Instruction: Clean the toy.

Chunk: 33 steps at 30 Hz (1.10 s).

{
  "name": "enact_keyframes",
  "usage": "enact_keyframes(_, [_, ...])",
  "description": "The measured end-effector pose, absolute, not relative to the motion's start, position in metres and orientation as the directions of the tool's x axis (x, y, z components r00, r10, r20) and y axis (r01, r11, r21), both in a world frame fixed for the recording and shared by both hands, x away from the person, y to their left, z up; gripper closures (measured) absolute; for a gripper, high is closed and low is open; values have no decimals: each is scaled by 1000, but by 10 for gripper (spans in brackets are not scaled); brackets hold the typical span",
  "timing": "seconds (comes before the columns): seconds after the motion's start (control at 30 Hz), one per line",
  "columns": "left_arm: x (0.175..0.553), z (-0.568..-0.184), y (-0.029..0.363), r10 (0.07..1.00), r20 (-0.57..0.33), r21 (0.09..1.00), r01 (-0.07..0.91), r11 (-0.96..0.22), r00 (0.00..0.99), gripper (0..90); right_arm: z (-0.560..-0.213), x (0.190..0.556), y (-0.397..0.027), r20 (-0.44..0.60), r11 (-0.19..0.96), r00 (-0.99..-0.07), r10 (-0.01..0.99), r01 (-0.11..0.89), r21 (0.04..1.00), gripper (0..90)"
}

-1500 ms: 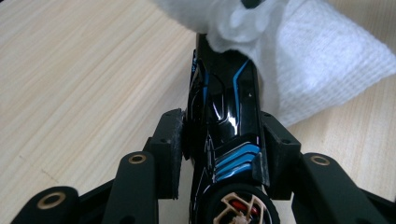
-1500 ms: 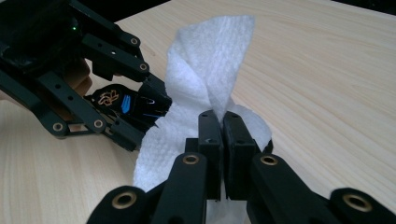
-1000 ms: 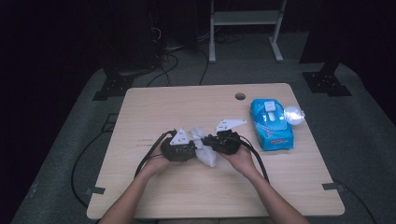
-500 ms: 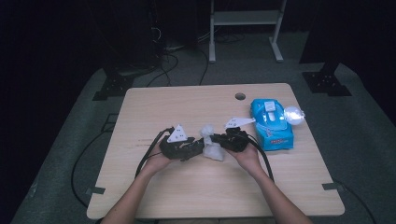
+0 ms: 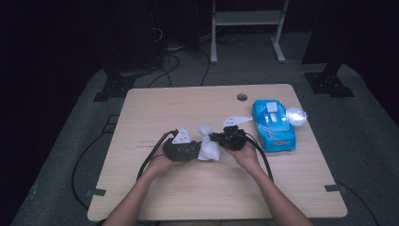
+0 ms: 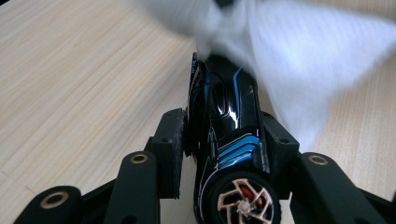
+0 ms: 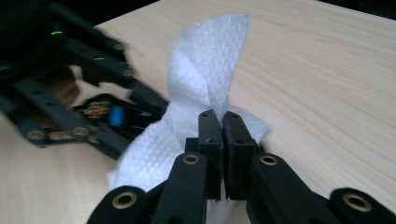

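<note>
The left hand-held gripper [image 6: 224, 140] has its 2 pads closed on a black toy car [image 6: 229, 116] with blue stripes – the car sits lengthwise between the jaws, one bronze-spoked wheel nearest the camera in the left gripper view, its far end running out toward a white wipe [image 6: 303, 60]. Over the last moment these jaws have just been closing a little, with the car between them. The wipe lies against the car's far end and drapes down its right side in that view.

The right hand-held gripper [image 7: 223, 122] is pinched fully together on the wipe [image 7: 205, 70]: a twisted fold rises from between the pads, and the rest of the sheet bunches below and to the left, reaching the left hand-held gripper [image 7: 93, 116] (blurred there, with a bit of blue showing in it).

From the high view the 2 grippers face each other near the middle of the worktop [image 5: 188, 108], left [image 5: 188, 149] and right [image 5: 221, 139], with the wipe [image 5: 208, 147] between them. A blue packet of wipes [image 5: 274, 123] lies well to the right – near the worktop's right edge, apart from both hands.
</note>
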<state>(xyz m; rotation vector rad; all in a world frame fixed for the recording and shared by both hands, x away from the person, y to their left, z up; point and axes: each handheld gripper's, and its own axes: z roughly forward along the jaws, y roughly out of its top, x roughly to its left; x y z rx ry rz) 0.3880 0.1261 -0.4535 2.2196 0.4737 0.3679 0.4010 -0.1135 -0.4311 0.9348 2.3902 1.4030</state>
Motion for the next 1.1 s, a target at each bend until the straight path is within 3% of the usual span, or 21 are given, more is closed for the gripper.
enact_keyframes(0.23, [389, -454, 124, 439, 117, 778, 192, -598, 891, 572, -442, 410, -150, 179, 294, -711, 680, 487, 822, 866])
enact_keyframes(0.53, [389, -455, 123, 439, 118, 784, 188, -592, 891, 571, -434, 401, -143, 218, 251, -748, 627, 459, 852, 866])
enact_keyframes(0.77, [390, -455, 125, 440, 108, 783, 196, -590, 892, 571, -449, 406, -143, 229, 269, -731, 643, 496, 826, 865])
enact_keyframes(1.1, [389, -455, 121, 443, 119, 791, 185, -584, 889, 572, -422, 400, -138, 240, 220, -763, 601, 446, 867, 865])
